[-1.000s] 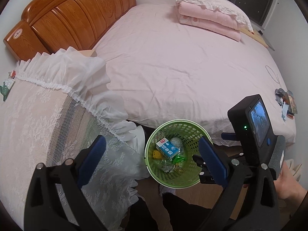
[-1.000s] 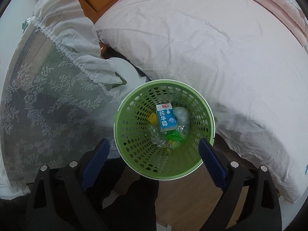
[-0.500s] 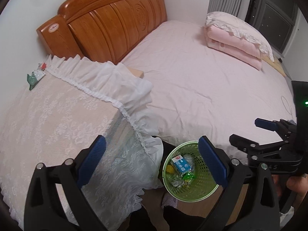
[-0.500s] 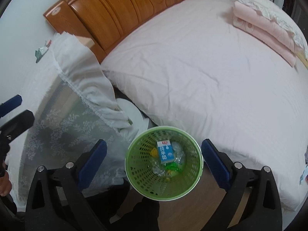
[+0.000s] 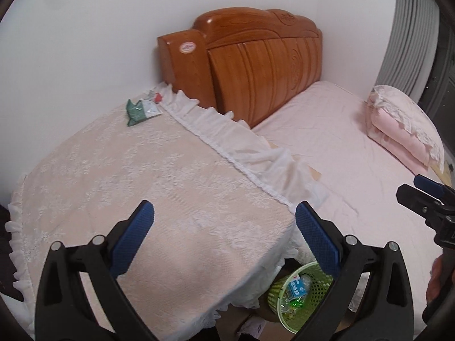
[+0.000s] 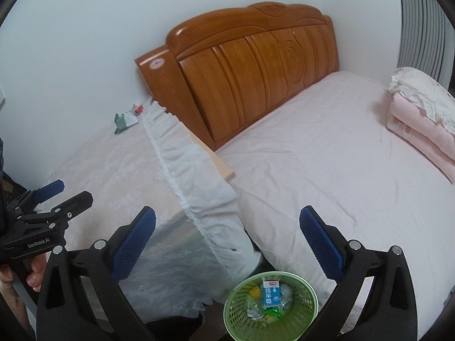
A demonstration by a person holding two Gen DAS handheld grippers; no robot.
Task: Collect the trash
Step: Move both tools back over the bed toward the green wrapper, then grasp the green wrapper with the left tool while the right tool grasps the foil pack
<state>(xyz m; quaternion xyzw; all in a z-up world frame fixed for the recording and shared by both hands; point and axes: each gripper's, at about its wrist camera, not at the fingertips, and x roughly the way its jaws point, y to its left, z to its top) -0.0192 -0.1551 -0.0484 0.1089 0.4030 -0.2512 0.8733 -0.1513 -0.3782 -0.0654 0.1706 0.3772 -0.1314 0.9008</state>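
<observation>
Fingers on both my tools stand spread wide with nothing between them: the left gripper (image 5: 224, 227) and the right gripper (image 6: 227, 230) alike. Largest ahead of the right fingers is the bed (image 6: 327, 156), running away to the wooden headboard (image 6: 250, 71). Ahead of the left fingers, and under them, lies the lace-covered worktop (image 5: 142, 176), its frilled edge hanging toward the bed. Below and between the right fingers sits the green basket (image 6: 308, 294), already holding a blue milk carton (image 6: 270, 294) and other scraps. Smallest, and well beyond the left fingers near the wall, lies the green wrapper (image 5: 140, 110), with a small red-and-white scrap (image 5: 155, 96) just beside it; I judge these the trash left to fetch.

My worries: the wrapper is thin and flat on loose lace, so closing the fingers low could pinch the cloth with it and drag the cover. It is light, so a shallow grip may let it slip on the carry back. The basket is half hidden under the frill from the left view, so a drop could miss
</observation>
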